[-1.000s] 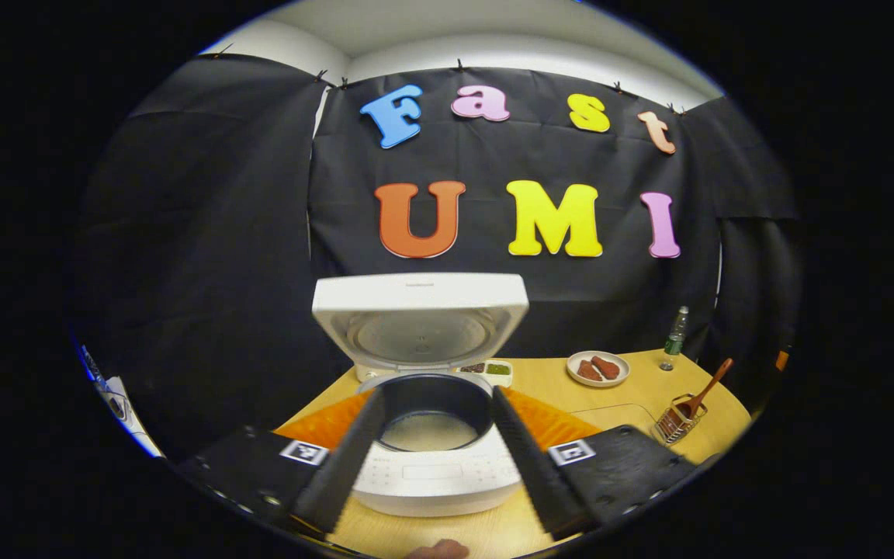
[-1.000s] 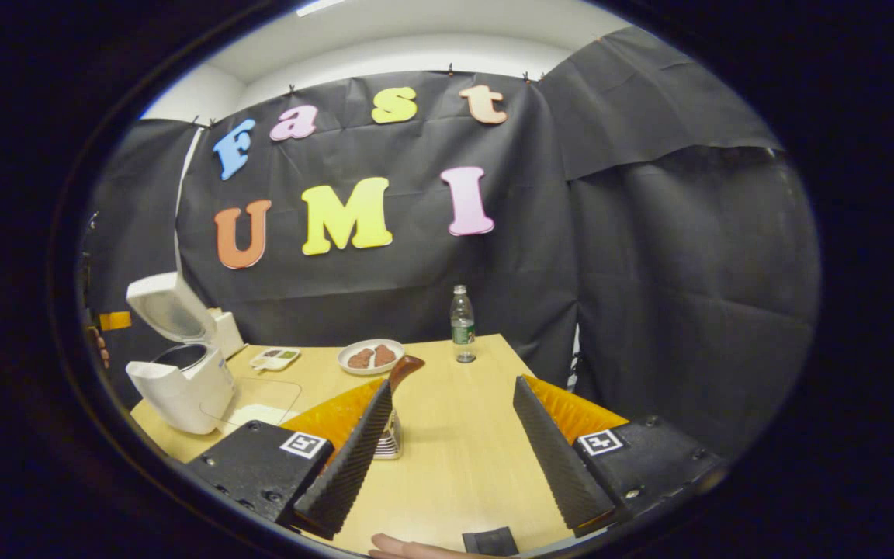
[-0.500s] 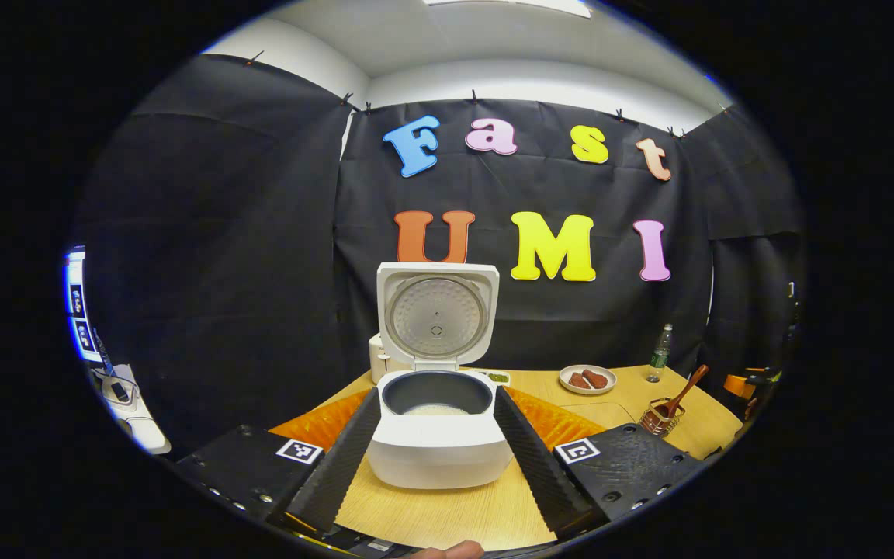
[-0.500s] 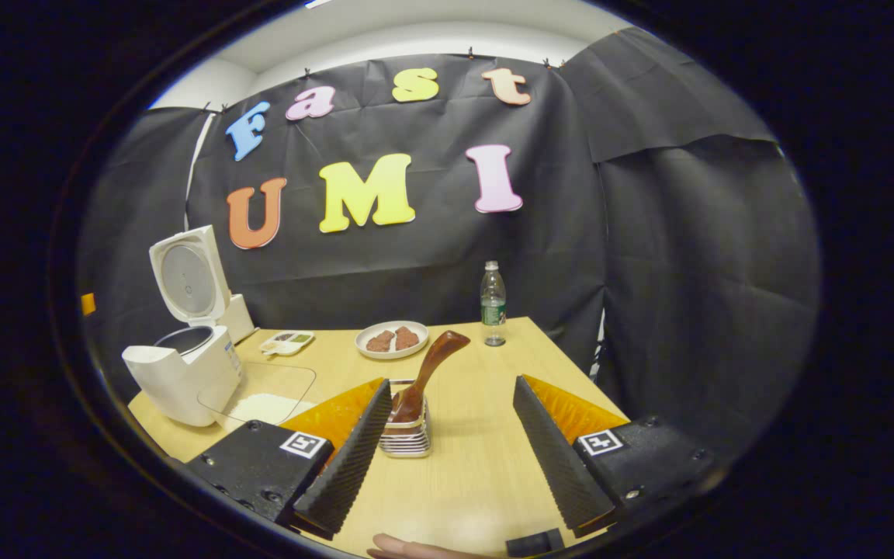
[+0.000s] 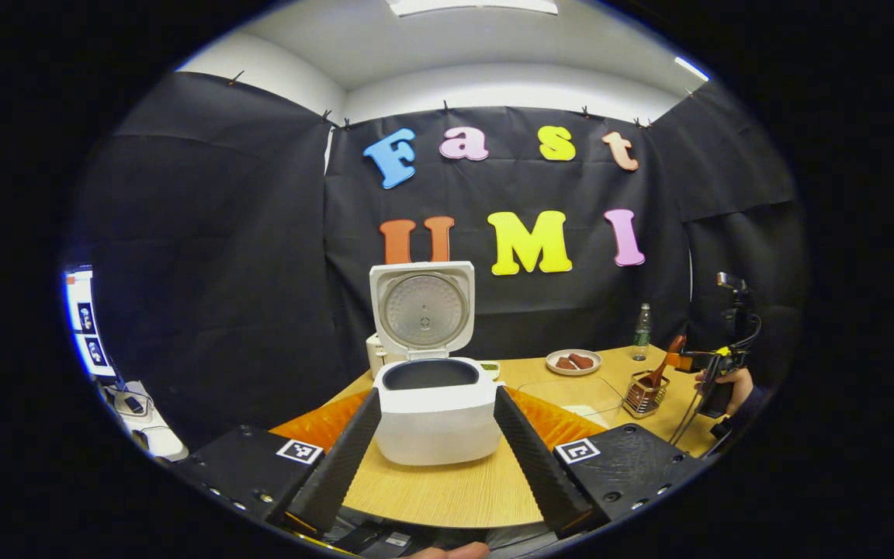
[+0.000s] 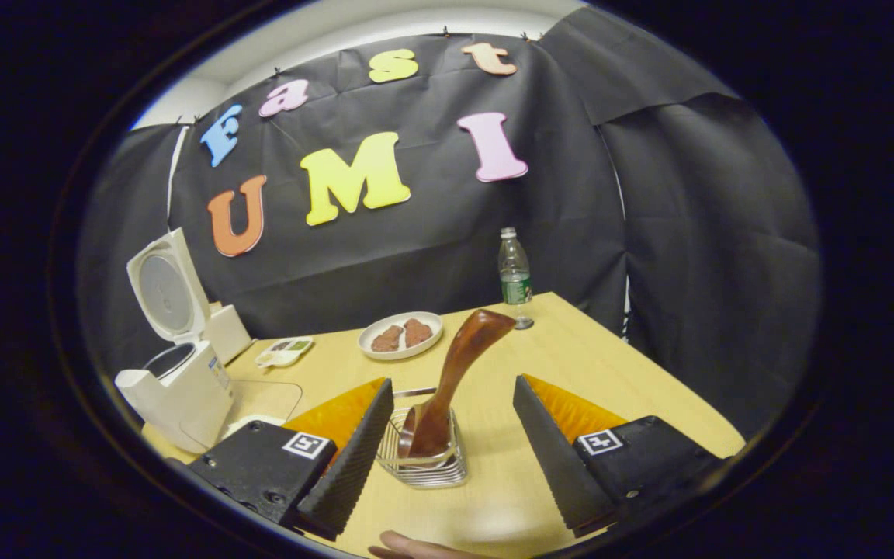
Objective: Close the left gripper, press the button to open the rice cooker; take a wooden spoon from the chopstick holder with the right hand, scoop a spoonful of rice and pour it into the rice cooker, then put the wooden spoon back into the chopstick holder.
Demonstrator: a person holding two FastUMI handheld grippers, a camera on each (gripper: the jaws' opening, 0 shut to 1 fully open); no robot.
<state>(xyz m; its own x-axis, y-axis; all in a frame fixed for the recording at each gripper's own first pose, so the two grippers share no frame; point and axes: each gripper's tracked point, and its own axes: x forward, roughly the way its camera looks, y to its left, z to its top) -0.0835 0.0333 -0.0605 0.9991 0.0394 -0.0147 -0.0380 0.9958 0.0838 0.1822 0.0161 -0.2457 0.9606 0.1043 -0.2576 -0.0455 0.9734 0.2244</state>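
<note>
The white rice cooker stands on the table with its lid upright and its dark inner pot showing. My left gripper is open, a short way back from the cooker, with a finger framing each side. The wooden spoon leans in the wire chopstick holder. My right gripper is open just in front of the holder, and the spoon handle rises in the gap without touching either finger. The cooker stands at the left of the right gripper view. The right gripper and its hand appear beyond the holder.
A clear tray holding white rice lies between cooker and holder. A plate of brown food, a small sauce dish and a water bottle stand near the back of the wooden table. Black cloth walls close in behind and at the right.
My left gripper has drawn back and away from the cooker, which now looks smaller. My right gripper has moved up to the holder, so the spoon now stands between its open fingers.
</note>
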